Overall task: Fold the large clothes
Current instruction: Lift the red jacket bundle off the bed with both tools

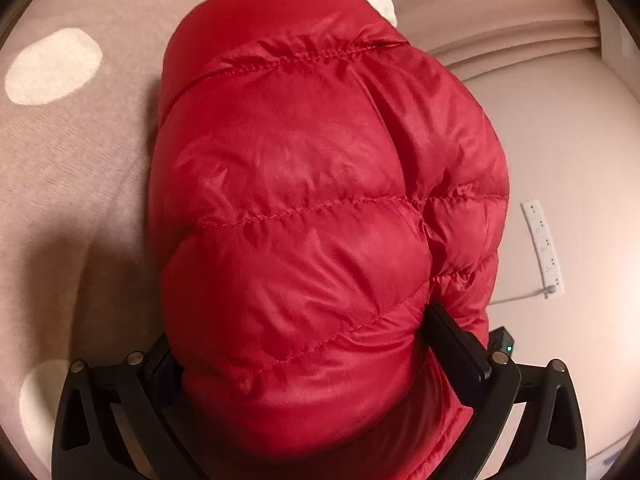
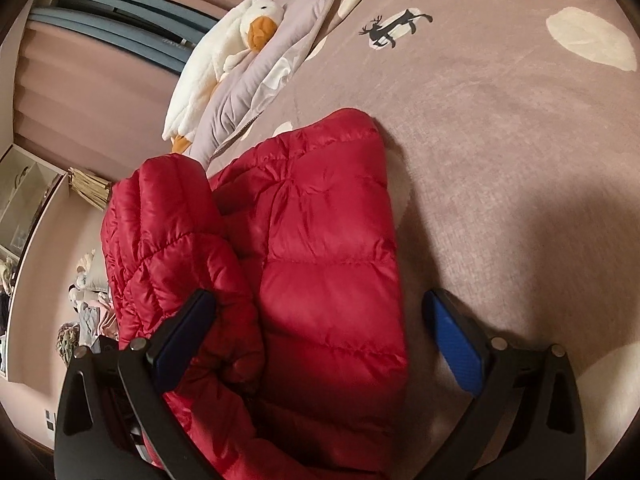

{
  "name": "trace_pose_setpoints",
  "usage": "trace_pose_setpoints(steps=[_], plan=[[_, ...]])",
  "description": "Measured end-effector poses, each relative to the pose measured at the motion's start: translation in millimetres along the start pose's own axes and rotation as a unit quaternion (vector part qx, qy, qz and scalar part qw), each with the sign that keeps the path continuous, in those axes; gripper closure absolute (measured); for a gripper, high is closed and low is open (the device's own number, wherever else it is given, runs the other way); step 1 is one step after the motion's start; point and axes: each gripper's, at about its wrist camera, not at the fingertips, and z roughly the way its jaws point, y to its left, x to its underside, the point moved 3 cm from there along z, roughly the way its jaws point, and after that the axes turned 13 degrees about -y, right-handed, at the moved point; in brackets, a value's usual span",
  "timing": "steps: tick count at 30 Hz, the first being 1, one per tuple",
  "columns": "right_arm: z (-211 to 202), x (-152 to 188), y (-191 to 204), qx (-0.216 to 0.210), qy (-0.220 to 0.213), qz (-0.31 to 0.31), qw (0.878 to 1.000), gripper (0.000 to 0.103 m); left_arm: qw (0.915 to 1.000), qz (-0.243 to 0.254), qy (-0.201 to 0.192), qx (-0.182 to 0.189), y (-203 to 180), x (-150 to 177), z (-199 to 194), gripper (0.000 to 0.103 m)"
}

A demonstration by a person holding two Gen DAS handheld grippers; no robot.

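A red quilted puffer jacket (image 2: 320, 248) lies folded on a bed covered by a mauve blanket (image 2: 500, 128). In the left wrist view the jacket (image 1: 320, 184) fills the middle. My left gripper (image 1: 304, 344) has a thick bundle of it between its wide-set fingers, which press into it on both sides. In the right wrist view my right gripper (image 2: 320, 320) is open, hovering over the near part of the jacket, with its blue pads (image 2: 456, 344) apart; a puffy sleeve fold (image 2: 172, 240) lies at the left finger.
A white plush duck (image 2: 224, 56) and a grey folded quilt (image 2: 256, 80) lie at the bed's far end. The bed edge runs along the jacket's side, with floor, a white power strip (image 1: 544, 240) and scattered clutter (image 2: 88, 312) beyond it.
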Motion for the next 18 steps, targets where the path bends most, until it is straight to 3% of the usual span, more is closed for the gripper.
trace_pose_setpoints(steps=[6,10,13,18], plan=[[7,2,6,-0.054,0.029,-0.002,0.998,0.000,0.9996,0.020,0.017,0.010,3,-7,3,0.000],[16,19,23,-0.136,0.064,0.002,0.989,0.000,0.9987,0.041,0.025,0.019,-5,-7,9,0.000],[21,28,30,-0.141,0.053,-0.015,0.988,0.001,0.9985,0.035,0.032,0.028,-1,-9,10,0.000],[19,29,29,-0.167,0.056,-0.006,0.984,0.013,0.9978,0.040,0.037,0.037,6,-9,10,0.000]])
